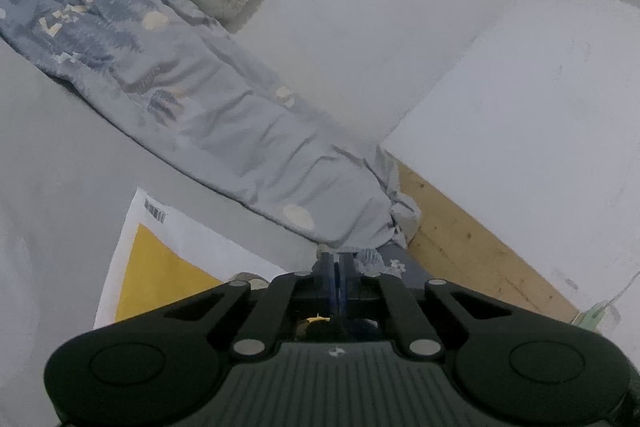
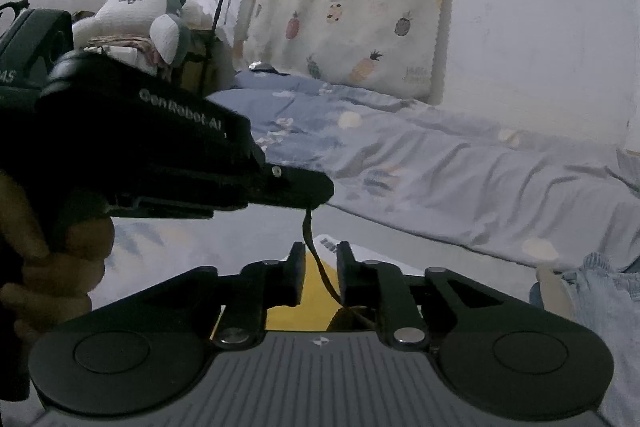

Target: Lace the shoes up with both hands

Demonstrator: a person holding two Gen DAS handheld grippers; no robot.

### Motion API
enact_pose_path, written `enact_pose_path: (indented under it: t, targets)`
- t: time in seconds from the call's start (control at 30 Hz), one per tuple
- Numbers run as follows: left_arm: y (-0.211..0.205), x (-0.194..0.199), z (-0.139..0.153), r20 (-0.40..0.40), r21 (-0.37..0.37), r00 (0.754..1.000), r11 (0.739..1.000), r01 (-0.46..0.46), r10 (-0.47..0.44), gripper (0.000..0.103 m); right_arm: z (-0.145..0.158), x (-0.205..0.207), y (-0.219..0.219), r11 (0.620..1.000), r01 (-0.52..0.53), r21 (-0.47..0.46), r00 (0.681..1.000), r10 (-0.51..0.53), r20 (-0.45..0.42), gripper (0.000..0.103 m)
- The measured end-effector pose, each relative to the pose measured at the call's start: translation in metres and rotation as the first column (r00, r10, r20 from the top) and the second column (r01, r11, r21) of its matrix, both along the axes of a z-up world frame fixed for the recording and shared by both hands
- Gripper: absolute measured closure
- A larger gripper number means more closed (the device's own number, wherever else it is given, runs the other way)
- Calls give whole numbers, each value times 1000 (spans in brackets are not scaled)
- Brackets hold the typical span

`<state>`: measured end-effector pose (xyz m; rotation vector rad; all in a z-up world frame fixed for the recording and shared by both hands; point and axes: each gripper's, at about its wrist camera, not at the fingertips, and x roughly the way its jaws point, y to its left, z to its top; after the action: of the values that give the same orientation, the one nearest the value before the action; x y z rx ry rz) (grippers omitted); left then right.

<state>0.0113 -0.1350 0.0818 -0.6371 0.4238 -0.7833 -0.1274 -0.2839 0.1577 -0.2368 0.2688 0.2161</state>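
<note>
Because the lace [image 2: 310,227] must stay tight, the left hand-held gripper [image 2: 320,193] is pressed together, pinching its top end. It hangs between the spread fingers of the right hand-held gripper [image 2: 320,267], w/ no grip yet. Can't see the shoe.

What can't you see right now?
- Shoe: both views, hidden under the tong bodies.
- Lace lower end: right wrist view, lost behind the right tongs.
- Lace in the left tongs: left wrist view, fingers closed, nothing visible between them.

A blue patterned quilt [image 2: 440,163] lies rumpled over the bed [image 1: 48,147].
</note>
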Motion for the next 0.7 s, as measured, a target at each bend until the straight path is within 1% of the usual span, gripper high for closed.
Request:
enact_pose_path:
  t: [0.2,0.27,0.37,0.47,0.5,0.6,0.7]
  targets:
    - [-5,-3,1,16,30,1000,999,25,-25,103,0,0,-1,1000,-5,10,1000,5,12,89]
    - [-6,-4,1,20,30,999,999,30,-30,103,0,-1,-1,1000,-4,9,1000,4,20,100]
    - [-6,-5,1,21,27,999,999,30,-31,103,0,-1,0,1000,-1,9,1000,1,22,102]
    - [-6,-5,2,22,35,999,999,28,-29,103,0,0,0,1000,0,15,1000,-1,23,102]
    - [-6,-5,2,23,40,999,999,27,-28,102,1,1,0,1000,2,19,1000,-3,23,102]
    - [2,-2,5,13,81,999,996,-30,29,89,1,1,-2,999,19,36,1000,-20,24,102]
    - [14,3,4,-13,109,996,991,-81,83,86,3,2,-6,998,36,59,999,-37,25,102]
